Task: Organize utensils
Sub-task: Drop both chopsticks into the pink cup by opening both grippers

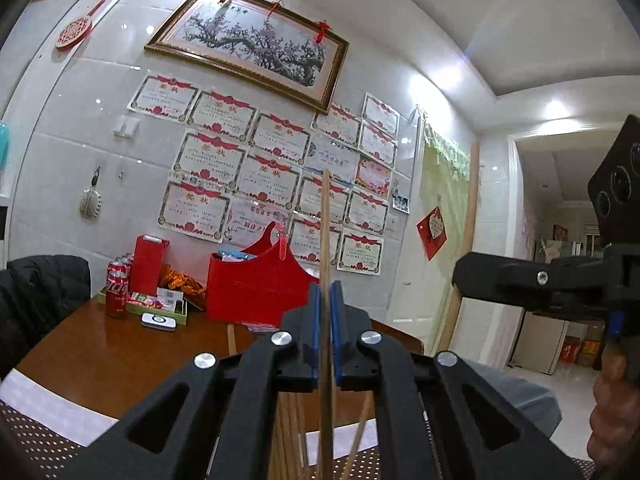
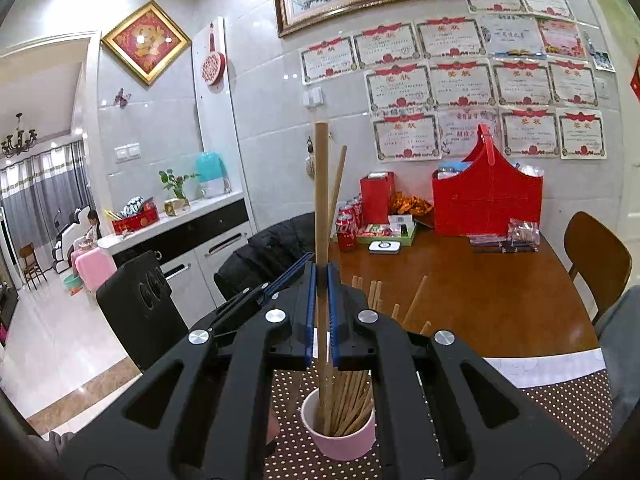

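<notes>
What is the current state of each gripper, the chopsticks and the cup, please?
Left gripper: shut on an upright chopstick.
Right gripper: shut on another chopstick, upright, its lower end in the cup.
Pink cup: upright on the dotted mat, holding a bundle of chopsticks leaning to the right.

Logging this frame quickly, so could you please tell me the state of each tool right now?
Left tool: closed on a single upright chopstick.
Right tool: closed on a chopstick whose lower end stands in the pink cup.
</notes>
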